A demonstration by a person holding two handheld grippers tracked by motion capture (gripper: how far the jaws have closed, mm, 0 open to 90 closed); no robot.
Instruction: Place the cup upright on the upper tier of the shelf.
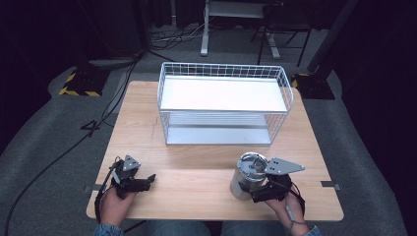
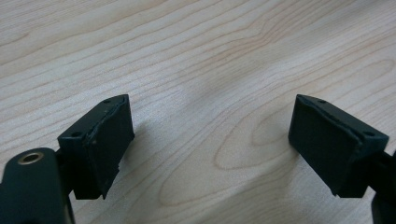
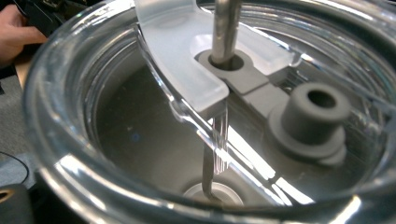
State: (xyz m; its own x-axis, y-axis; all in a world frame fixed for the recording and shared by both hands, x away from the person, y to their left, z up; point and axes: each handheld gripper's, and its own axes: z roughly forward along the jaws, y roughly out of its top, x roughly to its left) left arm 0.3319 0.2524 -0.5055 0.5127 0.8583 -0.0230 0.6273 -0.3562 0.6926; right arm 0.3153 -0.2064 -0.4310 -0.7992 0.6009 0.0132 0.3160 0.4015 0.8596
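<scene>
Right tongs: the right gripper [image 1: 256,192] sits at the near right of the table, pressed up against the steel cup [image 1: 247,176]. Its jaws are hidden behind the cup in the high view and out of frame in its own view, so I cannot tell if they are clamped on it or just alongside.
Left tongs: the left gripper [image 2: 210,140] rests low over bare wood at the near left, jaws spread wide with nothing between them.
Cup position: upright on the table [image 1: 206,191], near the front edge, well apart from the wire basket [image 1: 224,101] at the back.
Cup top: a clear lid [image 3: 182,60] with a grey plug [image 3: 310,119] and a metal straw [image 3: 226,28] through a hole.
Handling: likely stiff and fairly heavy for its size; smooth steel sides look slippery.
Weak points: the lid and straw are probably the fragile parts, and may lift off.
Where to hold: best taken across the body below the lid, jaws squarely on 2 opposite sides, kept upright.
Free hand: the left gripper could steady the far side.
</scene>
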